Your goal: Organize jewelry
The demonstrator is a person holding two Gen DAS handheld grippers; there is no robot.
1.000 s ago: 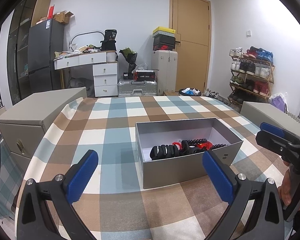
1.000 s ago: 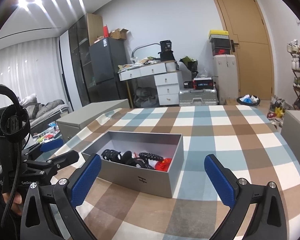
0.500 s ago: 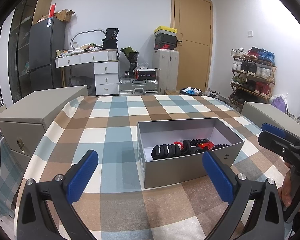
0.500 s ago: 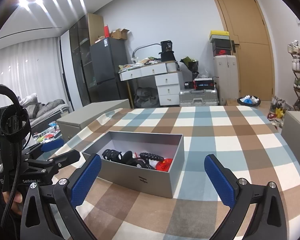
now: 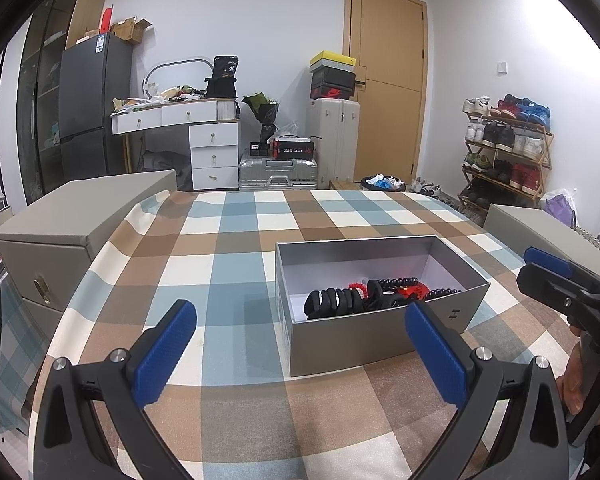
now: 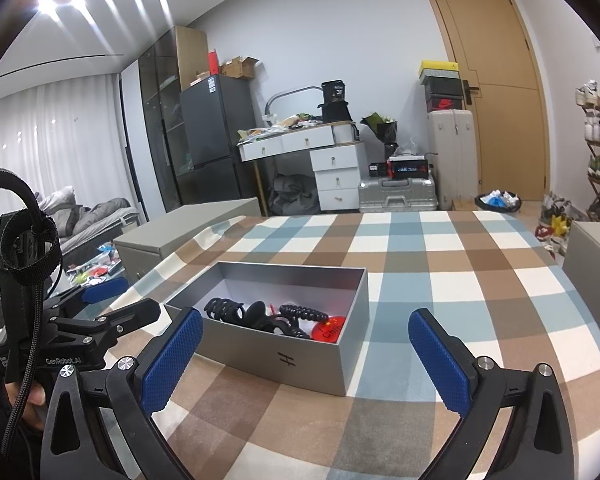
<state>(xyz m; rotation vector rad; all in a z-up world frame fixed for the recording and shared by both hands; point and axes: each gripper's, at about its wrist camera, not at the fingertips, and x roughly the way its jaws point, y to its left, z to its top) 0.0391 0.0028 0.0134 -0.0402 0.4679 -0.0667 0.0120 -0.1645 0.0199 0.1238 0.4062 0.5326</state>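
Note:
An open grey box (image 5: 364,336) (image 6: 284,356) stands on the checked tablecloth. Inside lie black hair claws (image 5: 336,302) (image 6: 228,312), a black bead bracelet (image 5: 396,282) (image 6: 302,314) and a red round piece (image 5: 414,290) (image 6: 330,326). My left gripper (image 5: 300,352) is open and empty, held just in front of the box. My right gripper (image 6: 306,360) is open and empty, at the box's near right corner. Each gripper shows at the edge of the other's view: the right one (image 5: 560,280), the left one (image 6: 104,312).
The checked tablecloth (image 5: 240,240) covers the table. Grey drawer cabinets stand at the left (image 5: 72,224) and right (image 5: 540,228) of the table. Beyond are a white desk (image 5: 204,136), suitcases (image 5: 278,170), a shoe rack (image 5: 508,148) and a door.
Both grippers stay open and nearly still; the views have only shifted slightly. The box and its contents have not moved.

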